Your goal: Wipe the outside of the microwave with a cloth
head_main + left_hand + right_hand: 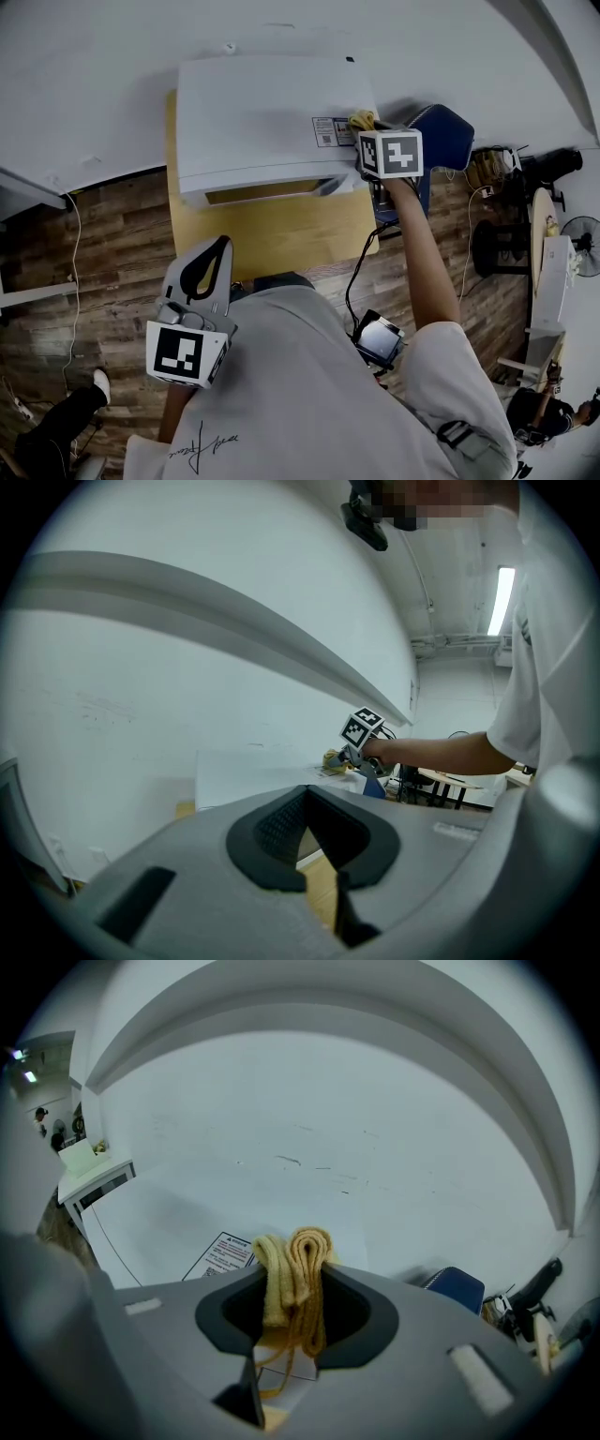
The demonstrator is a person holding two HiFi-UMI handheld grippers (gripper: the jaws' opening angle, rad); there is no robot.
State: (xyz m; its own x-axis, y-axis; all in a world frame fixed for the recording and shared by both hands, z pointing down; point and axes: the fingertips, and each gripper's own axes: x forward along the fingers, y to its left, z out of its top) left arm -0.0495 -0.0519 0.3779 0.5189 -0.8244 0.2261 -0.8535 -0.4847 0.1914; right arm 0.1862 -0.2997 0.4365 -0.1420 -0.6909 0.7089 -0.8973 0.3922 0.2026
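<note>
1. White box-shaped microwave is sitting on a light wooden table, back against a white wall.
2. Right gripper is reaching out over the microwave's right side. Its jaws are pinching a folded yellow terry cloth.
3. Cloth is bunching up between the dark pads, with folds sticking out past the tips and loose threads hanging down behind them.
4. From the head view, the cloth is lying over the right edge of the microwave's top, just beside a printed white label sticker. Cannot tell if it is pressing on the surface.
5. Left gripper is hanging back near the person's body, on the near side of the table and well apart from the microwave. Its jaws are meeting at the tips with nothing between them, and only a sliver of table is showing through the gap behind the tips.
6. Dark blue chair is standing just right of the microwave, on the wood-plank floor.
</note>
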